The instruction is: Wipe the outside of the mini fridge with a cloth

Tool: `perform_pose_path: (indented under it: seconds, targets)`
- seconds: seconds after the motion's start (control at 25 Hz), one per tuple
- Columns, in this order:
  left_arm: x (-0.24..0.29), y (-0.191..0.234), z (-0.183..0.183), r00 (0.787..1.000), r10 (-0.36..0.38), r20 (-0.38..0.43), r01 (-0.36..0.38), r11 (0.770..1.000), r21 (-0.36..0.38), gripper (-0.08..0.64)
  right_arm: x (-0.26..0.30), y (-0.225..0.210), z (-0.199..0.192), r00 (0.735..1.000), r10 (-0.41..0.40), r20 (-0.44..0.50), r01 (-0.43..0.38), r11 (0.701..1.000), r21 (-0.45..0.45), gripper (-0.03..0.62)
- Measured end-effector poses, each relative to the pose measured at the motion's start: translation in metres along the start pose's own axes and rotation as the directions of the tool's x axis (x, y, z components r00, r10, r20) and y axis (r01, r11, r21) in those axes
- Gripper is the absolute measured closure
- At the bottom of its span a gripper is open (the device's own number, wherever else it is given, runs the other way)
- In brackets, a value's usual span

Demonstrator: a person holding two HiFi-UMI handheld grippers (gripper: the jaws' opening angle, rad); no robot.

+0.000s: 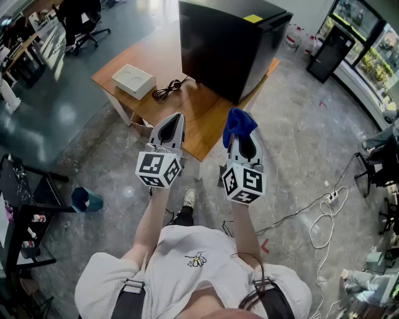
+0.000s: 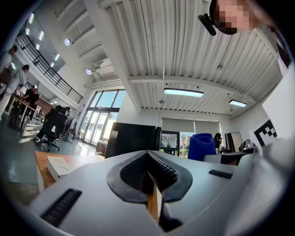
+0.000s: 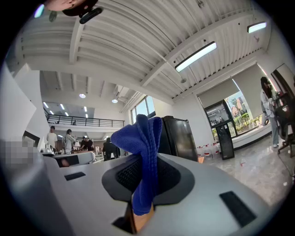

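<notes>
Your white shirt (image 1: 193, 261) and both forearms fill the near edge. Right claw (image 1: 240, 132): jaws clamped on a blue cloth (image 1: 239, 121), with a bunched tuft standing above the tips. Left claw (image 1: 175, 119): jaws together, nothing between them. Mini fridge (image 1: 230, 47): black, standing on the far part of the wooden table (image 1: 196, 115), well apart from both claws; a yellow note (image 1: 253, 19) lies on its top. Step in hand, as judged: bringing the cloth up to the fridge. To do it well, lay the loose tuft against a panel rather than the claw tips, and probably work from the top downward. Beside the fridge on the table: a white box (image 1: 133, 81) and a coiled black cable (image 1: 167, 91) that seems to run to the fridge; sweep clear of it. Floor, right: white cords (image 1: 322, 219) and a power strip (image 1: 332, 197), a likely trip hazard if you circle round.
</notes>
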State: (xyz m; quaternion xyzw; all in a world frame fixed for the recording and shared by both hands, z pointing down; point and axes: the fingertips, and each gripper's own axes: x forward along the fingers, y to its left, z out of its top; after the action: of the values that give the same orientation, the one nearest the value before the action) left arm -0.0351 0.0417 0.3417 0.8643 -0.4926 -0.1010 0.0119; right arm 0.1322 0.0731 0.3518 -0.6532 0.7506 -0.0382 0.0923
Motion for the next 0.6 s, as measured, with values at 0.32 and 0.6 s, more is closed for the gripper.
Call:
perform_pose_path:
  seconds: [0.32, 0.6]
  targets:
    - [0.063, 0.082, 0.008, 1.000, 0.011, -0.013, -0.012, 0.999, -0.040, 0.555, 0.101, 0.026, 0.015, 1.000, -0.004, 0.024, 0.004, 1.000, -0.029, 0.523]
    - [0.101, 0.119, -0.006, 1.000, -0.020, -0.005, 0.019, 0.997, -0.078, 0.555, 0.145, 0.035, 0.003, 0.999, -0.024, 0.023, 0.025, 0.998, -0.061, 0.523]
